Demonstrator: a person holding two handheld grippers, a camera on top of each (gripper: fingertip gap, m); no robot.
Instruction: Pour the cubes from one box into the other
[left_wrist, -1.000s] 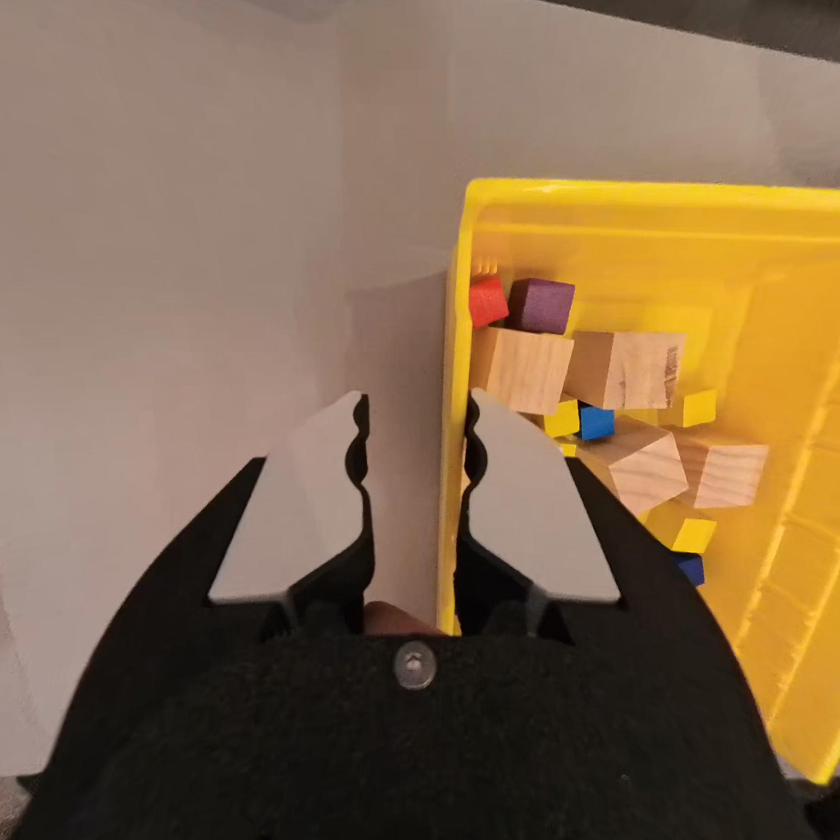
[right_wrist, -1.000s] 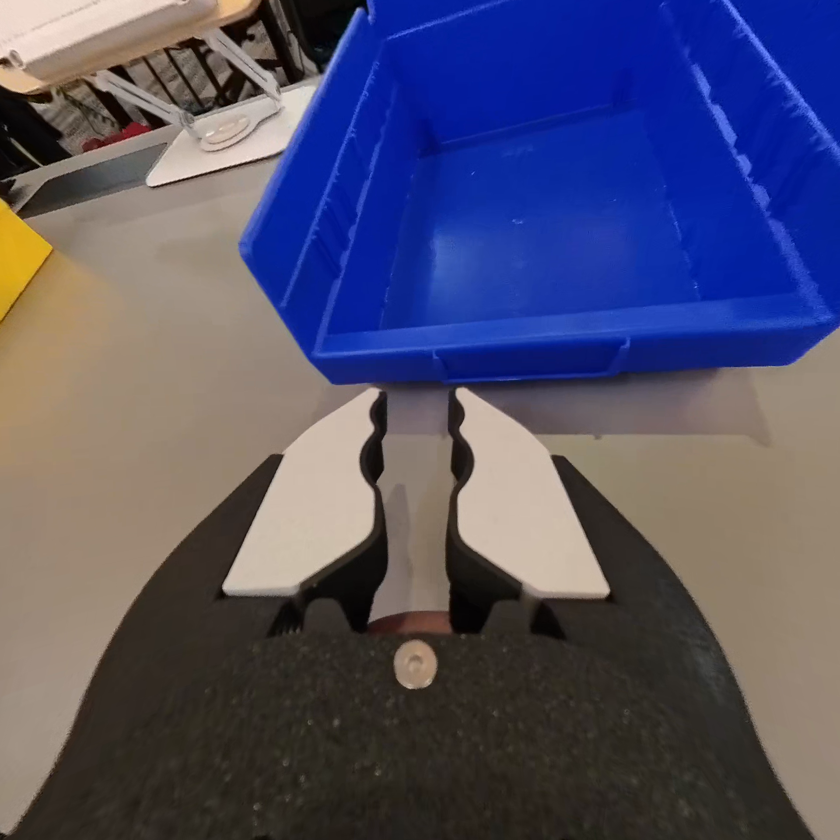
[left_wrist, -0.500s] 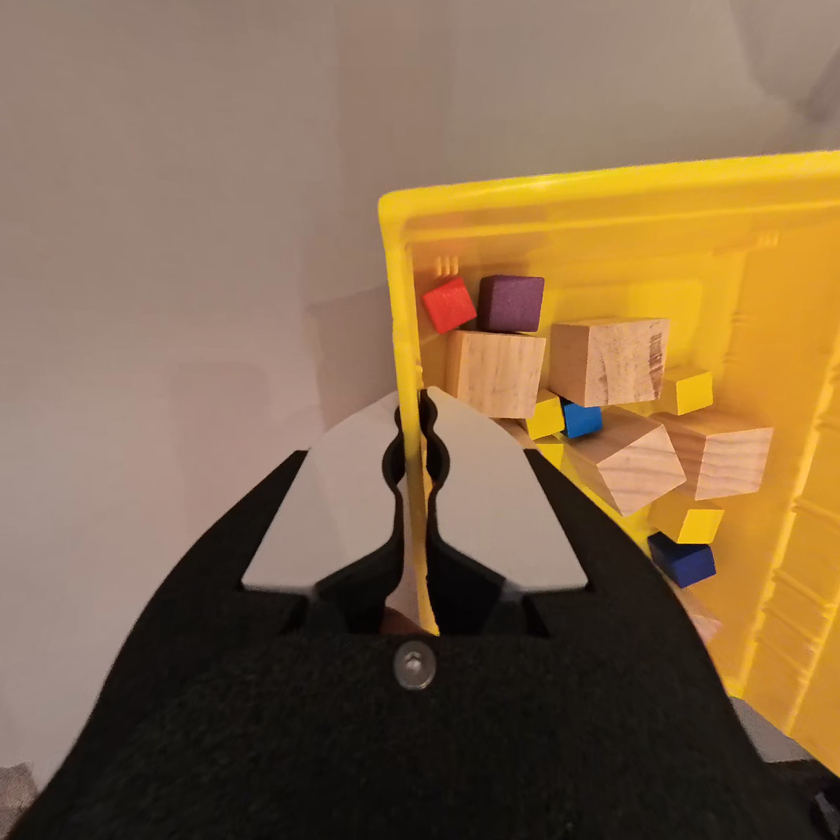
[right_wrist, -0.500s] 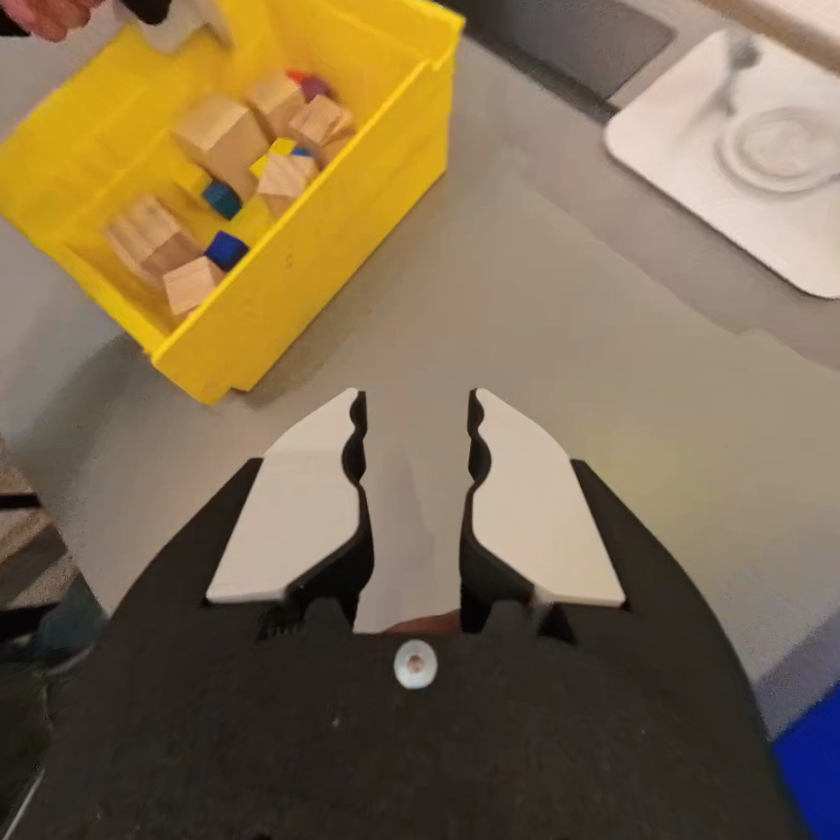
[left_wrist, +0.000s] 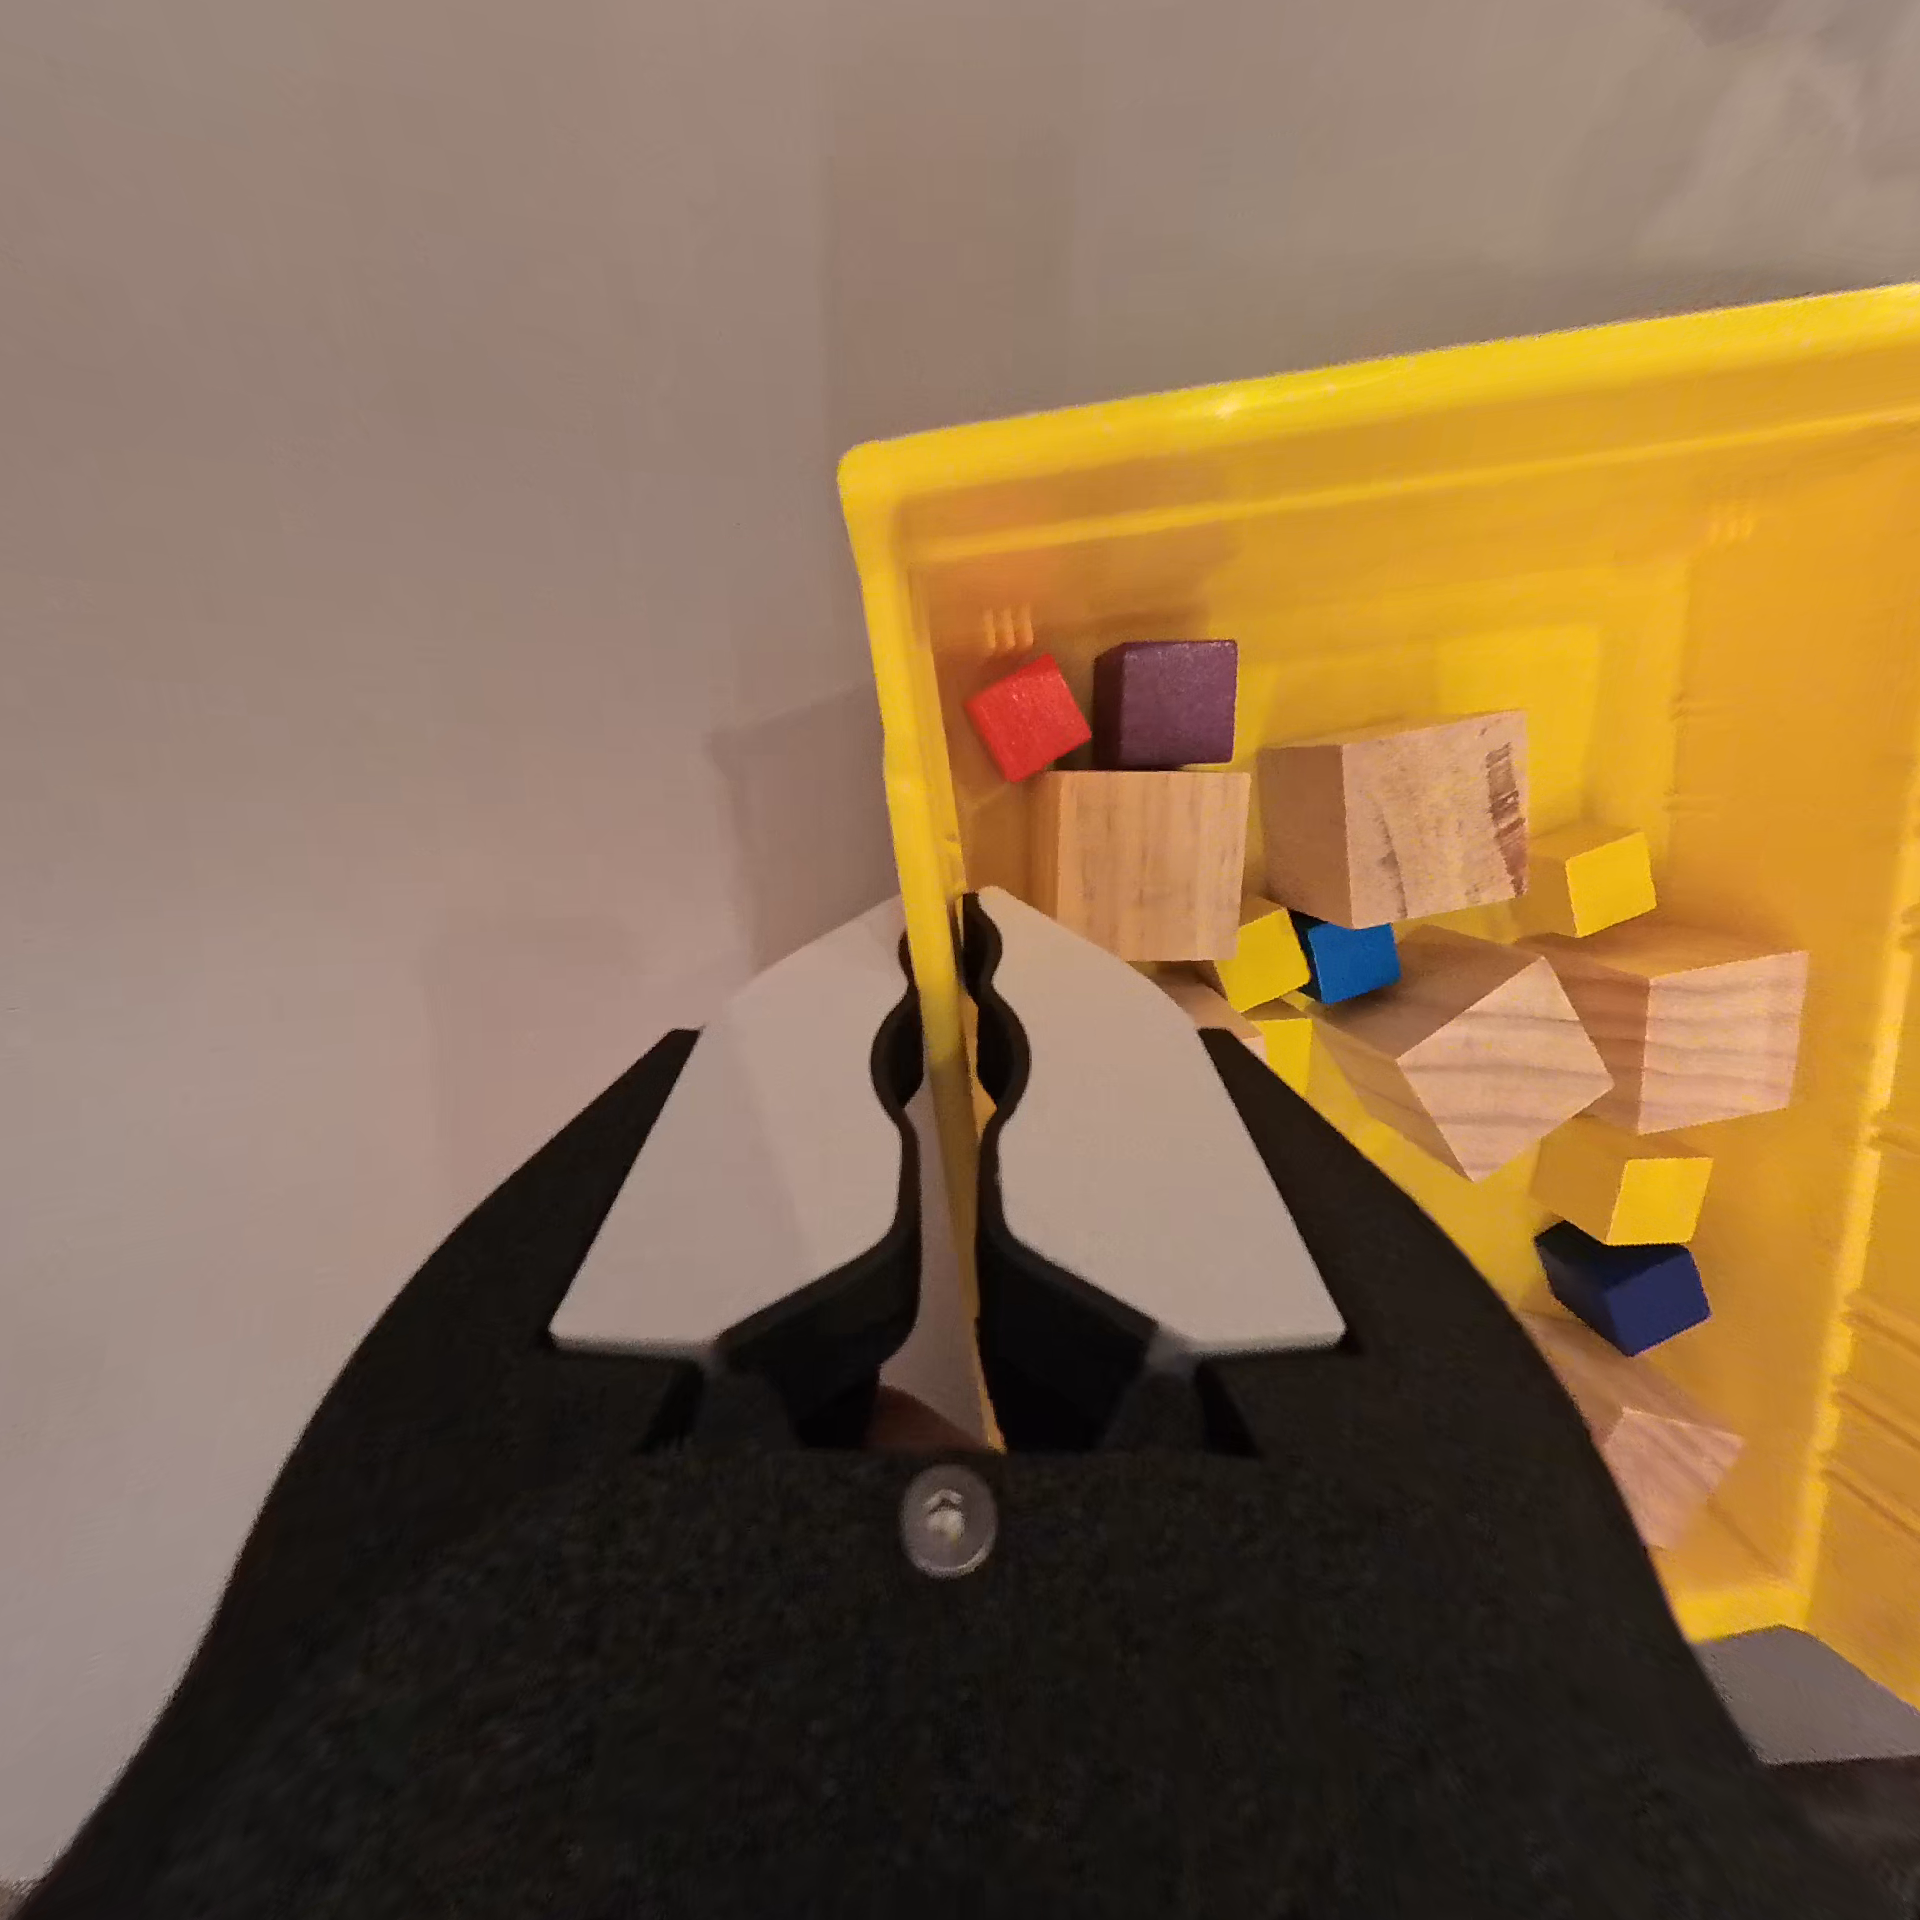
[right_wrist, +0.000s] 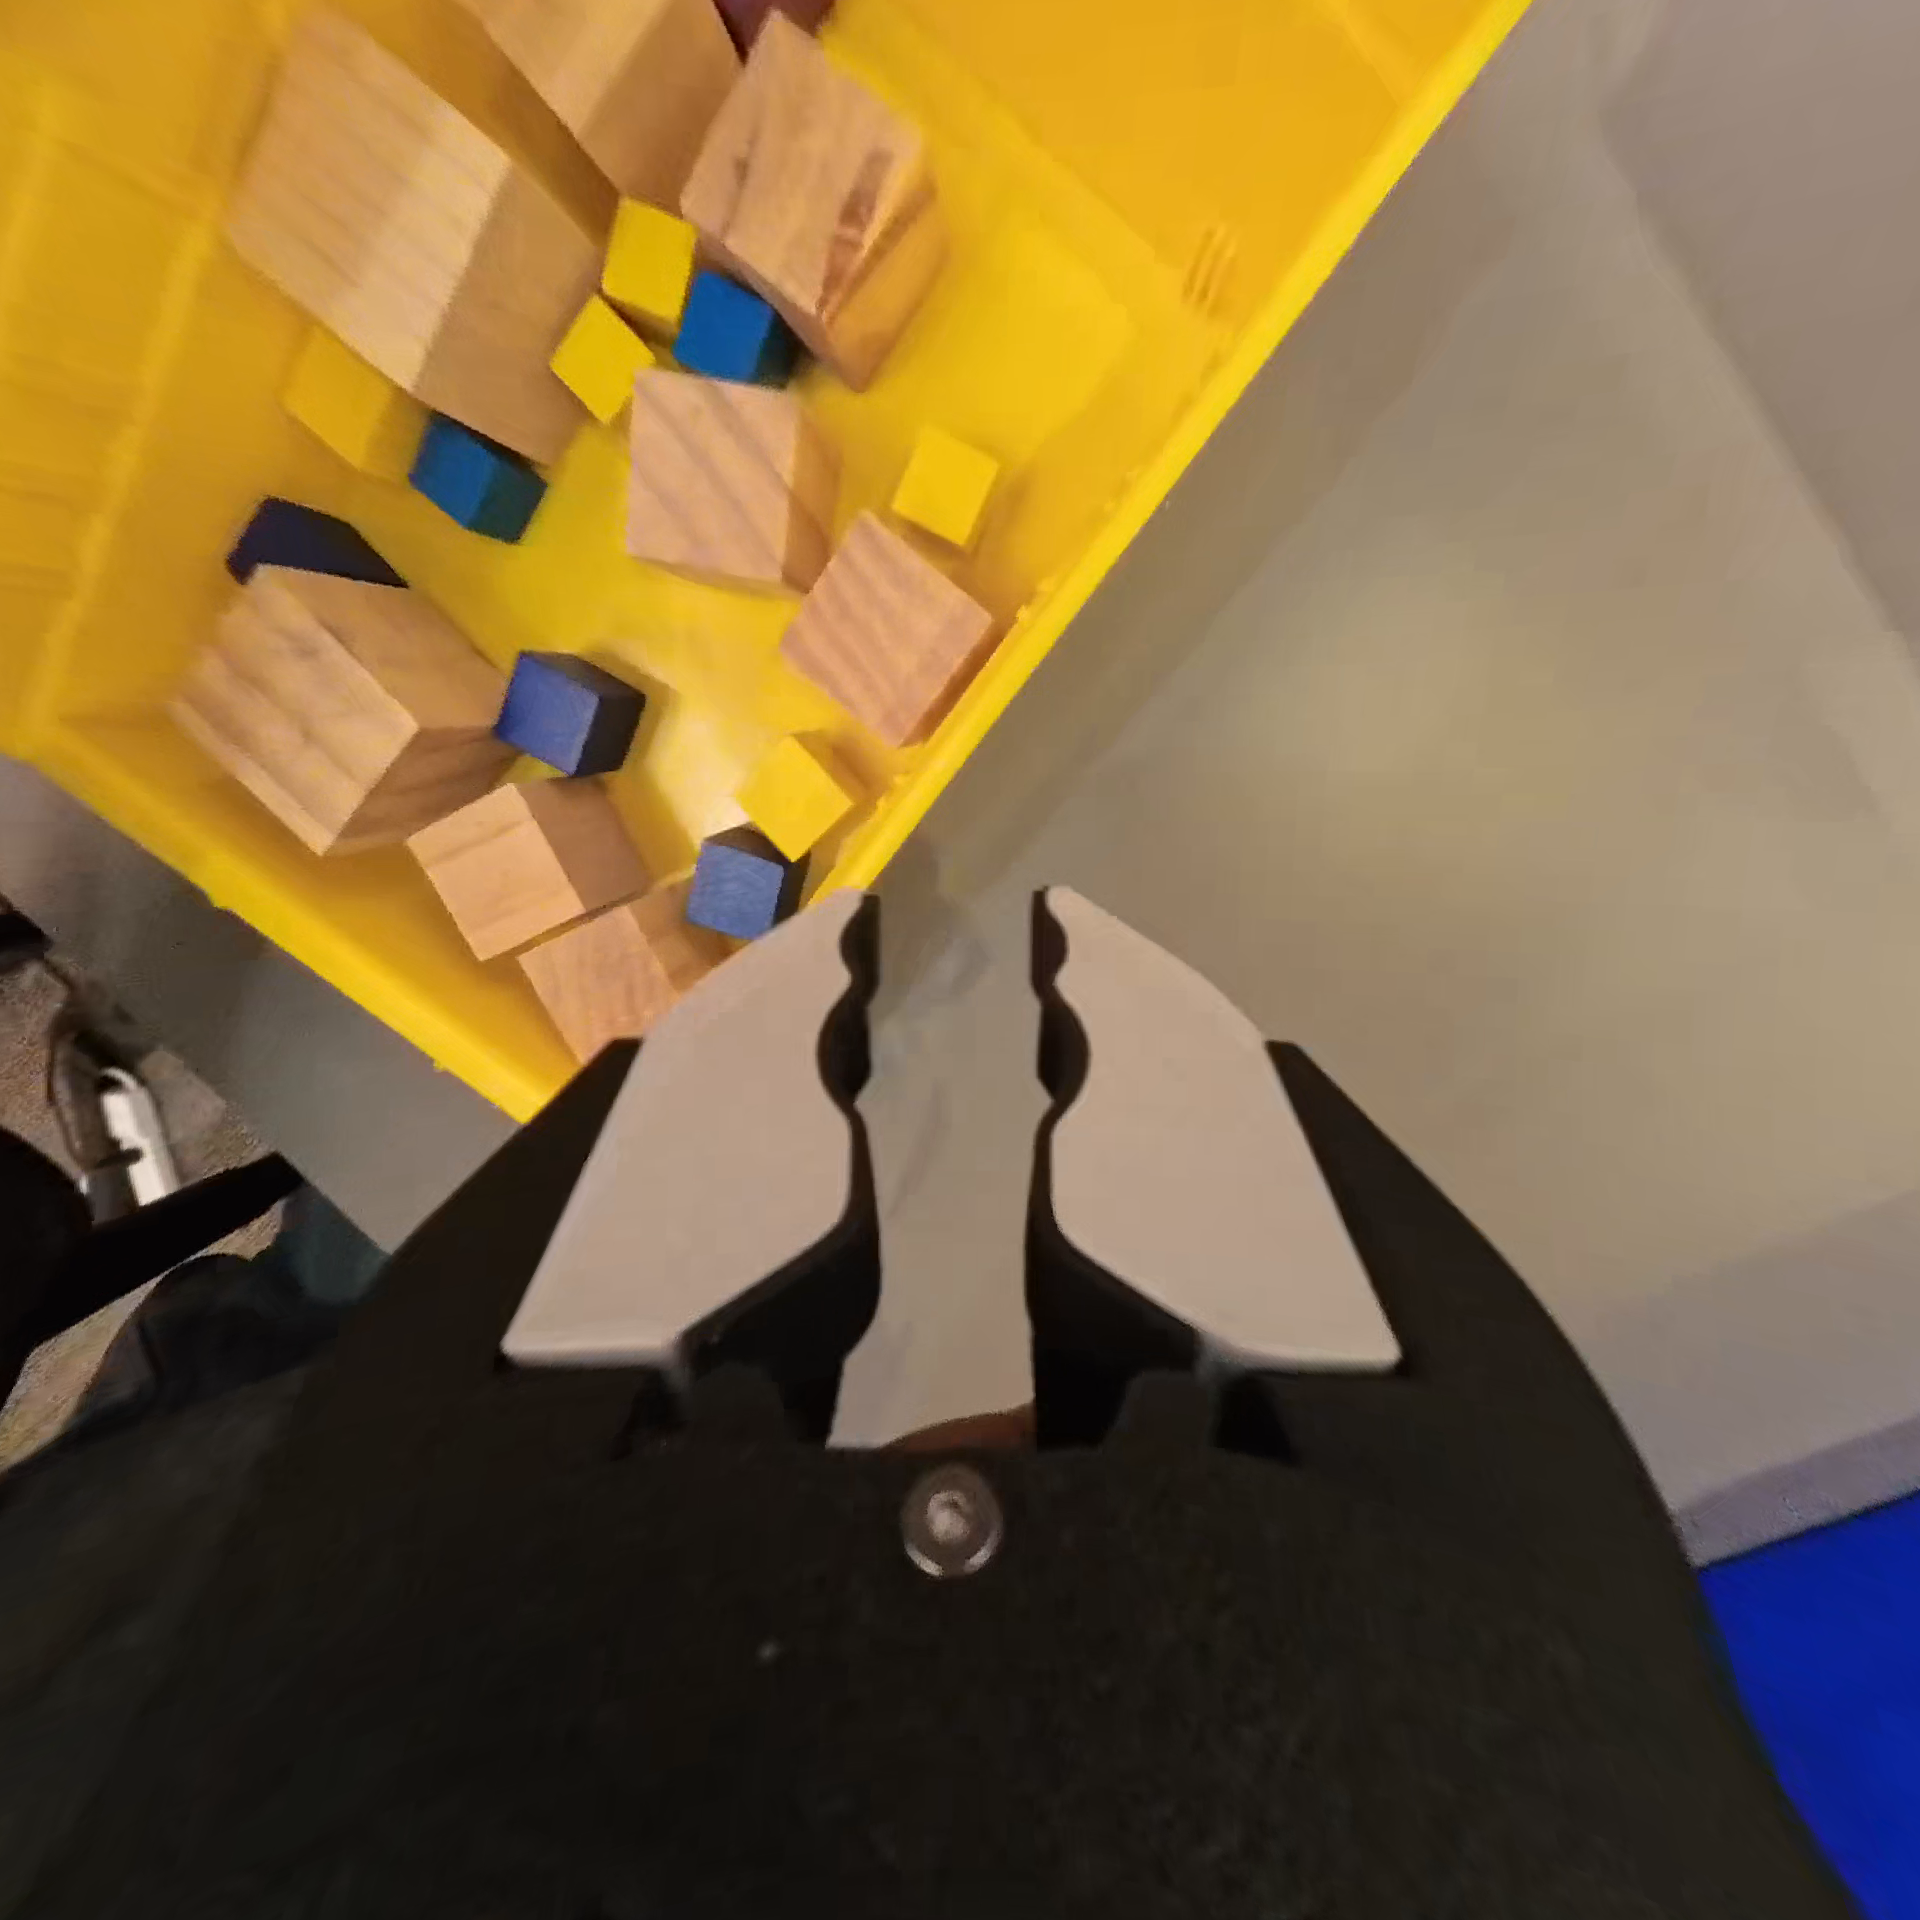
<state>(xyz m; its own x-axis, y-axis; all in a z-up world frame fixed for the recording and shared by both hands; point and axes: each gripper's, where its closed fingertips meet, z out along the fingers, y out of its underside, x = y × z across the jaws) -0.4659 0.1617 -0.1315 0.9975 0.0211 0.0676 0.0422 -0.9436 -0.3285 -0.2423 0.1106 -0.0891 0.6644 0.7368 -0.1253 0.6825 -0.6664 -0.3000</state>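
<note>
Since half a second back: right hand-held gripper (right_wrist: 954, 914) swung in close to yellow plastic box (right_wrist: 1049, 145); a second back, faced blue plastic box (right_wrist: 1829, 1704) instead. Left hand-held gripper (left_wrist: 940, 914) closed tight on yellow box's side wall (left_wrist: 902, 727), one finger outside, one inside.

Yellow box on grey counter (right_wrist: 1507, 644), seemingly tilted. Inside, jumbled: large plain wooden cubes (left_wrist: 1143, 878), small yellow cubes (left_wrist: 1605, 878), small blue cubes (left_wrist: 1351, 956), one small red cube (left_wrist: 1027, 715), one purple cube (left_wrist: 1169, 701).

Right hand-held gripper partly open, holding nothing, tips just beside yellow box's near corner. Blue box only a sliver at lower right edge of right wrist view.
</note>
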